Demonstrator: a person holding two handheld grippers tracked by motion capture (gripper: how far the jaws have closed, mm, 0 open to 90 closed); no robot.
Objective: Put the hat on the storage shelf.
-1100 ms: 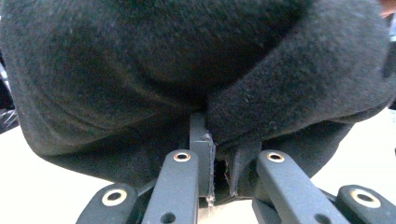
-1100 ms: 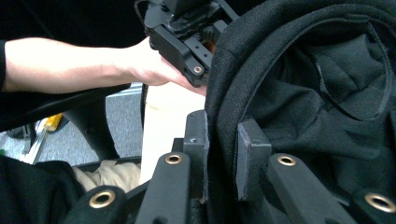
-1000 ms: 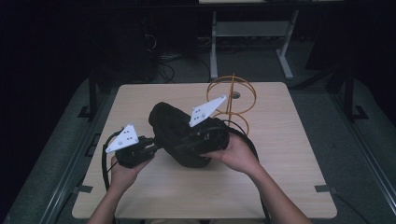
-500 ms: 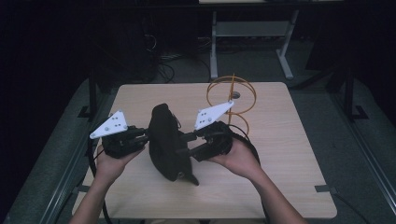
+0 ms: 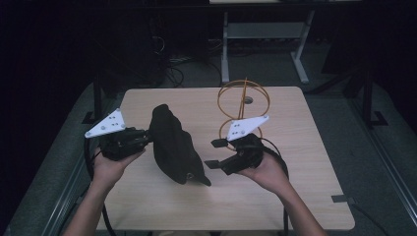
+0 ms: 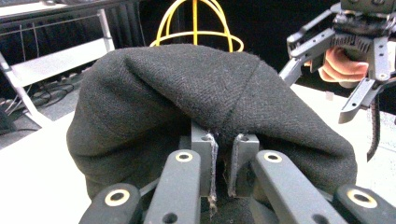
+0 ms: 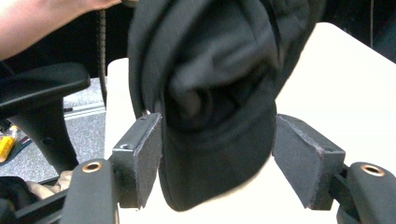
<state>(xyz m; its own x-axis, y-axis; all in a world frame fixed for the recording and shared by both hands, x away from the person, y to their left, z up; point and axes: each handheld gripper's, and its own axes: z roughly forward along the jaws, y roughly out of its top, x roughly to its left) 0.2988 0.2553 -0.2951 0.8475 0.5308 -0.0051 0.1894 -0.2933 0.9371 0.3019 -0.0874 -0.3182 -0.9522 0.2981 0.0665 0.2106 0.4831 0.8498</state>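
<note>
Since the earlier frames the right tool (image 5: 212, 153) has let go of the black cap (image 5: 173, 145) and drawn back, its jaws just opening, the brim between the pads but unpressed. The left tool (image 5: 146, 135) is clamped on the cap's fabric edge, holding it above the table (image 5: 305, 196), long axis hanging down and toward the person. The cap's lower end lies just left of the right tool, the nearer one for a regrasp; the yellow wire stand (image 5: 244, 98) waits behind it.
</note>
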